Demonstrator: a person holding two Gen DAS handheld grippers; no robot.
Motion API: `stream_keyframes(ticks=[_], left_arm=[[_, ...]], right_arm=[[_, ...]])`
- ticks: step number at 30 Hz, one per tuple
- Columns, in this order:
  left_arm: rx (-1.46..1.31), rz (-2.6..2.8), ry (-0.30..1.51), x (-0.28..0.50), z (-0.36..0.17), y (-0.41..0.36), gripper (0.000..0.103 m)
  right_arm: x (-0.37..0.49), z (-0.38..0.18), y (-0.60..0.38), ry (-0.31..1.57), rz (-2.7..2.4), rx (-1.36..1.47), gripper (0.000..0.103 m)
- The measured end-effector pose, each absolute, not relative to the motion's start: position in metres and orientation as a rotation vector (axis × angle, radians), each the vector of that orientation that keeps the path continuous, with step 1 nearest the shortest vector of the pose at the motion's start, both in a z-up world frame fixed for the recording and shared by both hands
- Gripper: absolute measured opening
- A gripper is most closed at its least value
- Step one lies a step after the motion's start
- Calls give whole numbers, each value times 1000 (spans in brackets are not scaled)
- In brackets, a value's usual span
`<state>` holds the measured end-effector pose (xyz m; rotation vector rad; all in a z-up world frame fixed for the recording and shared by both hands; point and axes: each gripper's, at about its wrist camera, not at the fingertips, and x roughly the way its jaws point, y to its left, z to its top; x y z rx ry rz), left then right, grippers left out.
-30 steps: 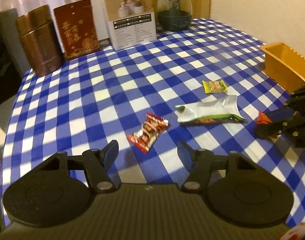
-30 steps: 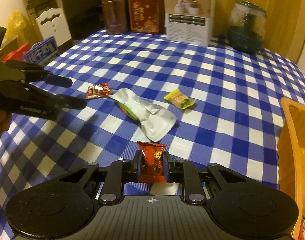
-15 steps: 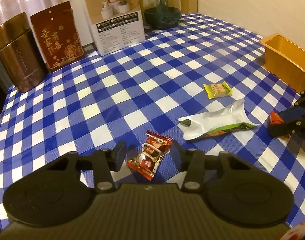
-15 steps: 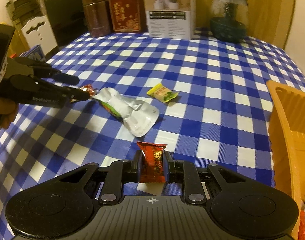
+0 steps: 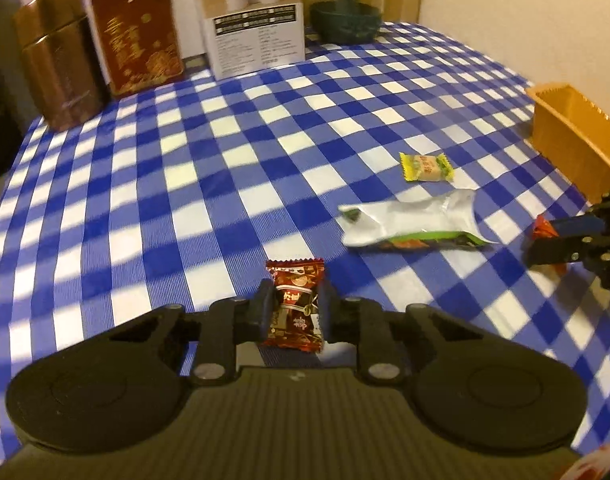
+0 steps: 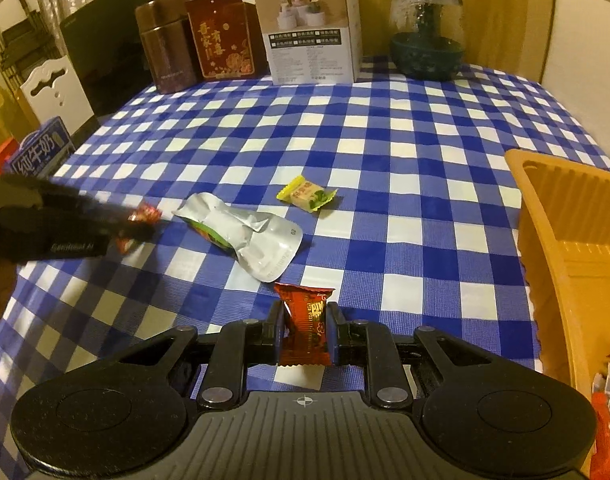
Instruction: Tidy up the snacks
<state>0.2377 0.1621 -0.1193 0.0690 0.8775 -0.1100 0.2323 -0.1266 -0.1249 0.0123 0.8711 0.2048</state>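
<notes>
Snacks are lying on a blue-and-white checked tablecloth [image 6: 385,128]. I am holding a dark red wrapped candy [image 5: 295,306] pinched in my left gripper [image 5: 294,312], and a red wrapped candy [image 6: 305,326] pinched in my right gripper [image 6: 305,330]. Between them, a silver snack pouch [image 6: 249,234] is lying flat, with a yellow-green wrapped candy [image 6: 307,194] just beyond it. An orange basket [image 6: 569,240] is sitting at my right, near the table edge.

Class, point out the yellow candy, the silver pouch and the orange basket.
yellow candy [image 6: 305,197], right wrist view, wrapper middle.
silver pouch [image 6: 252,236], right wrist view, crumpled foil middle.
orange basket [image 6: 545,216], right wrist view, near wall.
</notes>
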Motion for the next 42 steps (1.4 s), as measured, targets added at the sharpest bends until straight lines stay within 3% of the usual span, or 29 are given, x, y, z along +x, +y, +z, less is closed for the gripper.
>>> stream_keyframes(ticks=[21,42], left_arm=[[-176,0,834,121,-61,104,20],[-163,-72,799,69,-21,34,20]], right_arm=[[155,-77,-132,853,148,94,21],[75,-32,-166,802,84,120,21]])
